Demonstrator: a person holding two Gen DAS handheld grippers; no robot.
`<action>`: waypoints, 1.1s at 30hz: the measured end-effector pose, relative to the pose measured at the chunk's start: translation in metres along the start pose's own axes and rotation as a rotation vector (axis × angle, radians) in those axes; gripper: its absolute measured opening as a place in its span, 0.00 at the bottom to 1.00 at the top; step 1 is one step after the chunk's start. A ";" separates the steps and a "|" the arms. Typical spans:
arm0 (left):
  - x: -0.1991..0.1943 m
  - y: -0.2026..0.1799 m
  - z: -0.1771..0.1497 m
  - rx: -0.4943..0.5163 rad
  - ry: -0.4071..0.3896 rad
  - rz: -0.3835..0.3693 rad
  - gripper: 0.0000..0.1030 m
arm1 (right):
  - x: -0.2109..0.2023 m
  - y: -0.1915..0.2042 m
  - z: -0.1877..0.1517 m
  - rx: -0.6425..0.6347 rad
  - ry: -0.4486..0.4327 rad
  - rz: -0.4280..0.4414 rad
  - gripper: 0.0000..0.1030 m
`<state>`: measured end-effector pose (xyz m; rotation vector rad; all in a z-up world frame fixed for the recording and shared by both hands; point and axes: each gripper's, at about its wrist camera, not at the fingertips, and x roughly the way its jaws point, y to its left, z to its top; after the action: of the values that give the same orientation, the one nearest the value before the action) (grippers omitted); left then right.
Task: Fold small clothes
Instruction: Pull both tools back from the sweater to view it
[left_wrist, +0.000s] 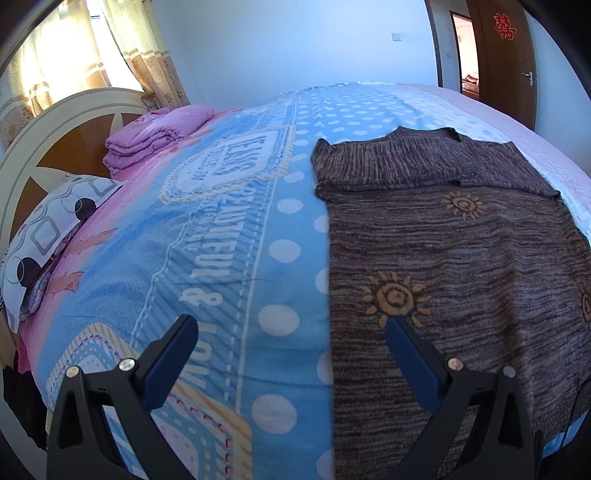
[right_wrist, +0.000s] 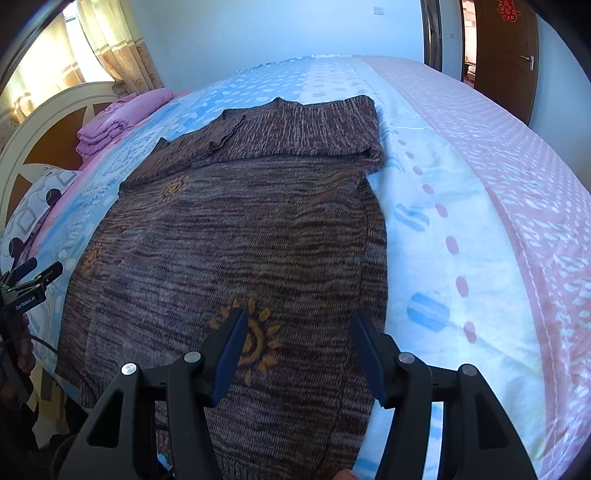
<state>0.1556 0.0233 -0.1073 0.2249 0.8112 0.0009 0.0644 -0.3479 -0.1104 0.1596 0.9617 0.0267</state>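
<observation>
A brown knitted sweater (left_wrist: 454, 251) (right_wrist: 240, 229) with orange sun motifs lies flat on the bed, both sleeves folded across its upper part. My left gripper (left_wrist: 291, 325) hovers open over the sweater's left edge, one finger above the blue sheet, the other above the knit. Open too, my right gripper (right_wrist: 299, 317) hangs above the sweater's lower right part near its right edge, nothing between the fingers. In the right wrist view the left gripper (right_wrist: 37, 277) shows at the far left.
The bed (left_wrist: 229, 236) carries a blue and pink printed sheet (right_wrist: 480, 221). A folded pink blanket (left_wrist: 155, 133) and a patterned pillow (left_wrist: 48, 236) lie by the headboard (left_wrist: 33, 155). Curtains (left_wrist: 110, 48) hang behind; a brown door (left_wrist: 506, 59) stands far right.
</observation>
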 end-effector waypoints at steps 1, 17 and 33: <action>-0.003 -0.001 -0.002 0.001 0.000 -0.006 1.00 | 0.000 0.002 -0.004 -0.004 0.005 0.001 0.57; -0.039 -0.009 -0.057 0.004 0.137 -0.192 0.81 | -0.018 0.016 -0.055 -0.056 0.052 -0.018 0.57; -0.023 -0.012 -0.090 -0.096 0.306 -0.307 0.45 | -0.035 0.010 -0.080 -0.080 0.040 -0.033 0.57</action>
<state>0.0742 0.0277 -0.1535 0.0066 1.1414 -0.2183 -0.0203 -0.3311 -0.1255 0.0698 1.0013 0.0375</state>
